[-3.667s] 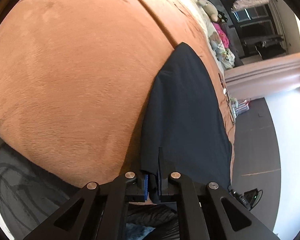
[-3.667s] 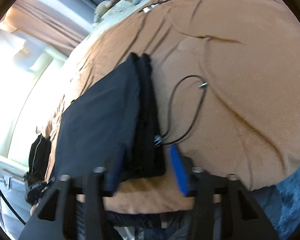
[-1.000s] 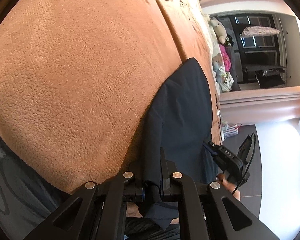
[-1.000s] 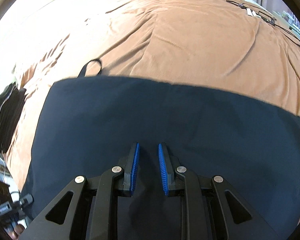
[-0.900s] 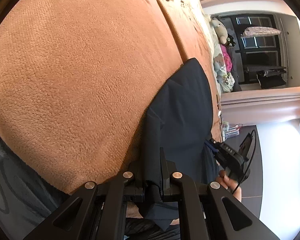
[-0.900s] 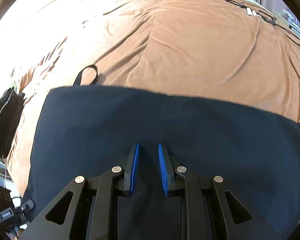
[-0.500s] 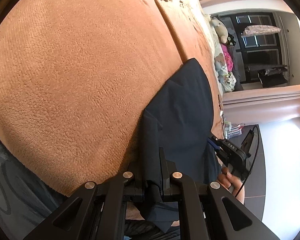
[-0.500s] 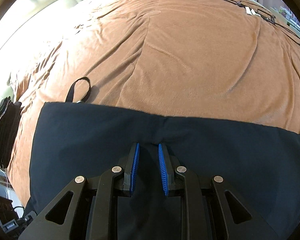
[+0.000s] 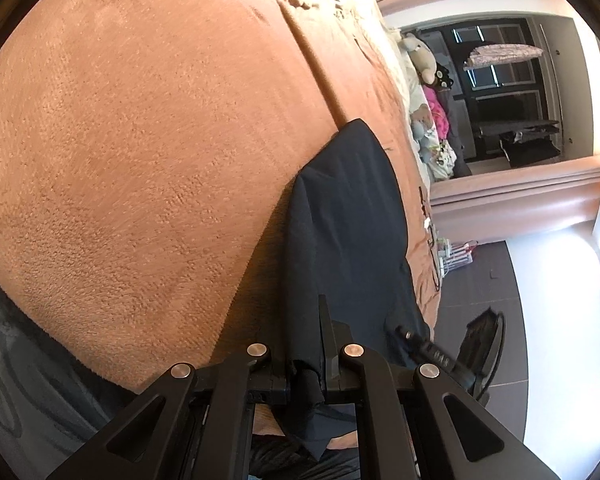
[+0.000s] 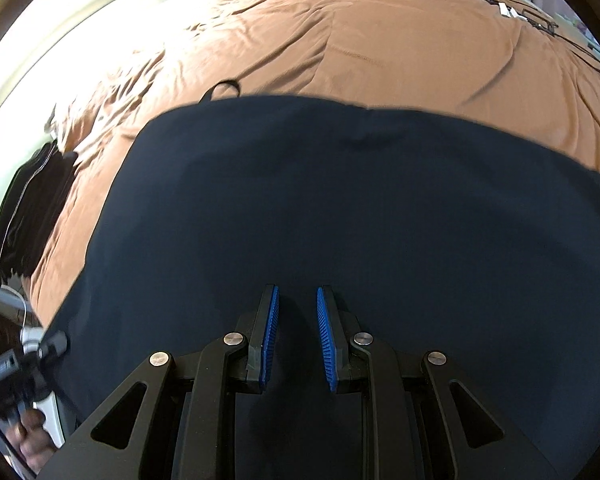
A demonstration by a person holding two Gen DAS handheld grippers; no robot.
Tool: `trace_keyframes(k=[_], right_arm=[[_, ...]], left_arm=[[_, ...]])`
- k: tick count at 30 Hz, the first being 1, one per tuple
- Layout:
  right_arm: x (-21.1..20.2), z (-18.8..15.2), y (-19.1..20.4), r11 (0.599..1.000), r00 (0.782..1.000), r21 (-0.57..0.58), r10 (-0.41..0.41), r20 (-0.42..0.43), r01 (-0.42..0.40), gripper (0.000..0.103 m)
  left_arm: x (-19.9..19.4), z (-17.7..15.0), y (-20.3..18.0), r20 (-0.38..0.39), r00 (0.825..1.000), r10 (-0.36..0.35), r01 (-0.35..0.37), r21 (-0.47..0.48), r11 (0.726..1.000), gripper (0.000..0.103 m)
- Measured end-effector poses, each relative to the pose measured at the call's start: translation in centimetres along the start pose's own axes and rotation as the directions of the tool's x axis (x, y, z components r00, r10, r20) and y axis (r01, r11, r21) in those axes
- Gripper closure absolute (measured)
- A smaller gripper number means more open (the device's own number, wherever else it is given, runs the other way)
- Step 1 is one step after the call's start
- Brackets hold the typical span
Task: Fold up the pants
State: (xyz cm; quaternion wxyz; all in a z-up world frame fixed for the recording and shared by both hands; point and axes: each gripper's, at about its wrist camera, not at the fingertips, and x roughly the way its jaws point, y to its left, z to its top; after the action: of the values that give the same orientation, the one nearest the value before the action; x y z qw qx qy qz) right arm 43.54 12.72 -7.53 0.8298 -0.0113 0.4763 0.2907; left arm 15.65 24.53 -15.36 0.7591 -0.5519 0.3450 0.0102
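The dark navy pants [image 9: 348, 232] lie stretched along the edge of a bed covered by a brown blanket [image 9: 140, 152]. My left gripper [image 9: 306, 344] is shut on the near end of the pants, with the cloth bunched between the jaws. In the right wrist view the pants [image 10: 340, 208] fill the lower half as a wide flat panel. My right gripper [image 10: 296, 328] hovers over the middle of the cloth, its blue pads [image 10: 270, 332] a small gap apart with nothing between them. The right gripper also shows in the left wrist view [image 9: 440, 356].
A black folded garment [image 10: 32, 208] lies at the left of the bed. Black cables [image 10: 540, 24] lie on the blanket [image 10: 380, 40] at the far right. Stuffed toys [image 9: 424, 64] sit at the head of the bed. Dark floor [image 9: 480, 280] lies beside the bed.
The right gripper has moved so the far edge of the pants sits higher in its view and more cloth lies under it. The left gripper still holds the pants' end.
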Motion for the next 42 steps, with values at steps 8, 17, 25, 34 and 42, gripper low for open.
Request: trace_keyframes(k=[8,17,25,34,42], right_arm=[[-1.7,-4.2,0.7,1.0,0.999,-0.006,0.031,0.011,-0.03,0.086],[-3.4,-7.8,0.5,0.993,0.994,0.042,0.106,0.002,-0.106,0.086],[-6.4,-6.8,-1.1,0.989,0.991,0.073,0.122,0.061,-0.127,0.086],[-3.8,-5.9,-2.0,0.987,0.992,0.109,0.118,0.043,-0.122,0.086],[-3.9,-7.5,-1.4,0.979,0.983,0.081,0.185,0.016,-0.186,0.086]], left_arm=[[0.0,-0.2,-0.2,0.005,1.0,-0.012,0.012,0.007,1.0,0.094],[-0.6,-0.3,-0.3,0.008,0.999,-0.047,0.047,0.012,0.999,0.094],[-0.7,-0.1,-1.5,0.01,0.998,-0.062,0.062,0.033,0.998,0.095],[-1.1,0.2,-4.4,0.017,0.997,-0.08,0.079,0.079,0.994,0.095],[-0.8,0.2,-9.2,0.021,0.994,-0.103,0.099,0.163,0.982,0.095]])
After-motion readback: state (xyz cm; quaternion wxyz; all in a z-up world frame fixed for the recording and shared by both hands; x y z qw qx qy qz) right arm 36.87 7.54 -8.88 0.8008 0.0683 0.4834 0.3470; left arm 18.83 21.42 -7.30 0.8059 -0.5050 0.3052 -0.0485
